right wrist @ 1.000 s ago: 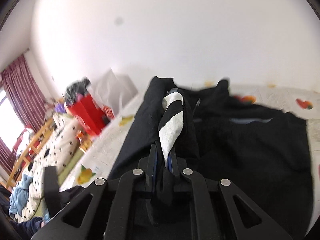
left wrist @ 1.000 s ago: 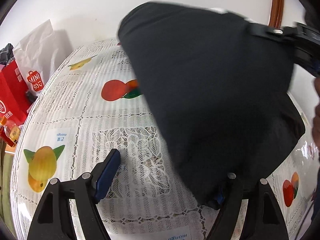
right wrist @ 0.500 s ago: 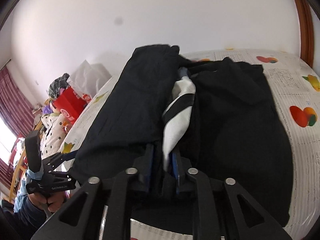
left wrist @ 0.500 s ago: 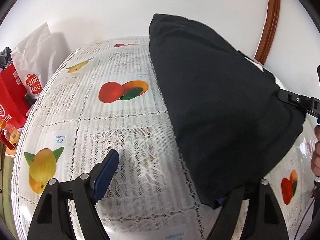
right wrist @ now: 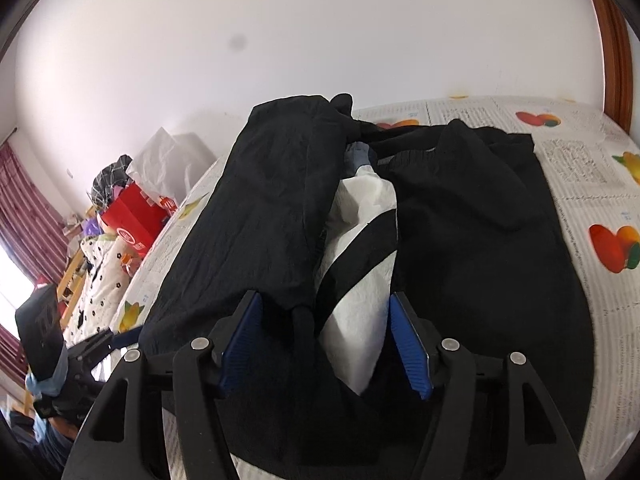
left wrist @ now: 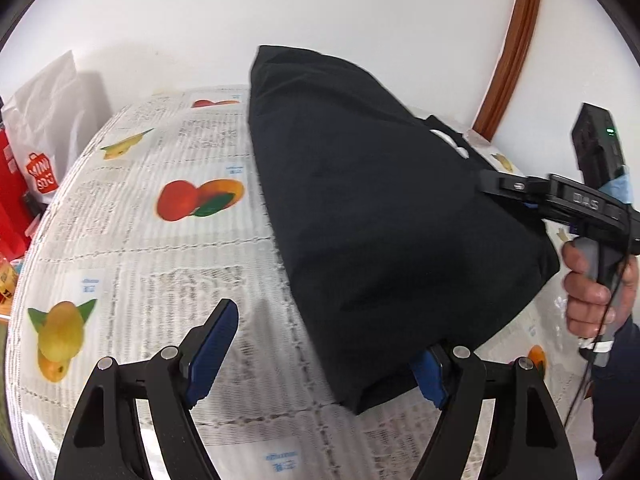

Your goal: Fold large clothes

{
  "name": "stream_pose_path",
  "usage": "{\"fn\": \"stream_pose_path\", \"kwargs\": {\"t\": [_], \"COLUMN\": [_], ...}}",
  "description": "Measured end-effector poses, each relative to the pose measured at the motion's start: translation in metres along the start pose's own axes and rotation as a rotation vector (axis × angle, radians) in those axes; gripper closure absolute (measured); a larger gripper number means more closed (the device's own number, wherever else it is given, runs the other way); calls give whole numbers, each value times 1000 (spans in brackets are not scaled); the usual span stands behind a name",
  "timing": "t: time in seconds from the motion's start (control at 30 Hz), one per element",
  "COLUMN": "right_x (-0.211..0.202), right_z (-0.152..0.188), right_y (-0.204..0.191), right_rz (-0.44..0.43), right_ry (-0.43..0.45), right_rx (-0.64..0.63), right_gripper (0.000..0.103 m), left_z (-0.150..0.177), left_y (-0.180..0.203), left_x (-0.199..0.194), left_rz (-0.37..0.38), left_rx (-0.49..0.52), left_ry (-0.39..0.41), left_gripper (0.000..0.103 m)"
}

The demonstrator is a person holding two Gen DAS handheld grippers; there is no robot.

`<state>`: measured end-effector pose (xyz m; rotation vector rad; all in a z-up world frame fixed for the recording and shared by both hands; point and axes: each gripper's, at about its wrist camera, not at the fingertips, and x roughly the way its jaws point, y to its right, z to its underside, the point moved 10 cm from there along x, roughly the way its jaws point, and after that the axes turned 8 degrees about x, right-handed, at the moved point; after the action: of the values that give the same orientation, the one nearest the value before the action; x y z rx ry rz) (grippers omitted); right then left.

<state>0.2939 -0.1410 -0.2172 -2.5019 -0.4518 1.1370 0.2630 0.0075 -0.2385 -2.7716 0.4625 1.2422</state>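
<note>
Right wrist: fingers [right wrist: 410, 344] now apart.

- Black garment [left wrist: 384, 216]: matt woven cloth, finely crinkled in the right wrist view [right wrist: 272, 216].
- Its white panel [right wrist: 360, 300]: thin, crumpled, paper-like cloth, matt, with a black stripe.
- Tablecloth [left wrist: 132, 248]: white lace-patterned, printed with fruit; slight sheen looked like plastic, could not confirm.
- Left gripper [left wrist: 320, 352]: matt black plastic frame, silver metal screw heads, blue ribbed pads that looked rubbery.
- Right gripper [right wrist: 326, 340]: same matt black plastic, same blue ribbed pads [right wrist: 408, 344].
- White bag [left wrist: 52, 120]: crumpled matt paper.
- Red bag [right wrist: 136, 216]: smooth, slightly glossy.
- Door frame [left wrist: 508, 48]: glossy varnished brown wood.
- Wall [right wrist: 320, 32]: smooth matt white.
</note>
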Motion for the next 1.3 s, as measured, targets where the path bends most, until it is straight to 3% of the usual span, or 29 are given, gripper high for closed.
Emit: {"fn": "stream_pose_path", "kwargs": {"t": [0.2,0.3,0.43,0.53,0.73,0.83,0.9,1.0,1.13,1.3], "right_x": [13,19,16,4,-74,-89,-81,-57,-54,-52], "right_z": [-3,-2,2,-1,-28,-30,-21,0,5,3], "right_y": [-2,-5,-17,-25,-20,9,29,54,57,53], "right_rz": [-34,-8,11,4,-202,-125,-95,20,74,99], "right_ry": [-24,-35,-26,7,174,203,152,69,88,90], "right_rx": [42,17,-57,-112,-37,-18,14,24,0,-6], "right_gripper": [39,41,84,92,94,94,94,93,92,92], "left_z": [-3,0,4,4,4,2,0,-1,-4,-8], "left_y": [24,25,21,18,22,24,26,33,42,50], "left_x": [17,28,34,36,38,40,42,45,35,37], "left_rz": [55,-9,-39,-92,-137,-140,-140,-103,-28,5], "left_rx": [3,42,32,40,57,60,62,83,56,61], "left_ry": [-31,-49,-75,-82,-93,-96,-93,-80,-44,-44], "left_gripper": [25,25,23,23,24,23,23,24,24,24]}}
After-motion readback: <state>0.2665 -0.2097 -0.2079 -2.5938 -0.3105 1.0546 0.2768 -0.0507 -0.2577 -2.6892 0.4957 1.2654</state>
